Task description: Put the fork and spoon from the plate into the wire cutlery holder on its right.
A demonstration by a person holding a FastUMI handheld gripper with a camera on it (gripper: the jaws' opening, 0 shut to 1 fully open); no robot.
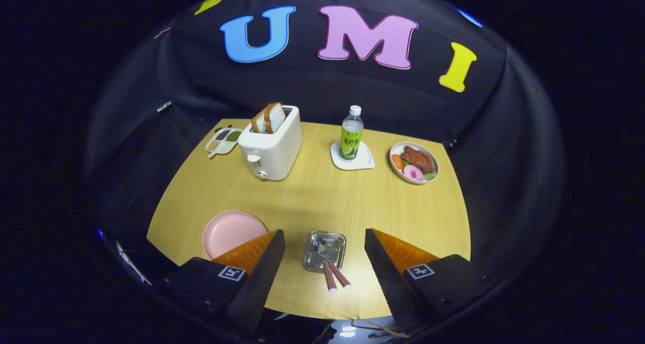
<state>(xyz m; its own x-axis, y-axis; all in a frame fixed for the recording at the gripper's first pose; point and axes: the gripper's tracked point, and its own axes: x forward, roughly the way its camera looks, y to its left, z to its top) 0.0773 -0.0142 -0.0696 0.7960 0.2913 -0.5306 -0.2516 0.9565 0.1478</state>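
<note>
Hand-held gripper (325, 248) released, cutlery (330, 271) heads indistinct inside holder (324, 252), pink plate (233, 231) partly hidden

Your handheld two-finger gripper (322, 251) sits with its jaws spread wide, nothing clamped between them. Both fingers reach forward and lean in toward each other at the tips, with a broad gap left in the middle. Left finger (262, 268) and right finger (385, 266) look level with each other, so there's no obvious roll. Each finger is a wedge, thick at the base and narrowing to a flat inner pad face. Each finger mount carries a small square marker tag: left tag (231, 273), right tag (420, 271). The tips hang in the air above the surface and touch nothing. Your hand itself can't be made out.
</note>
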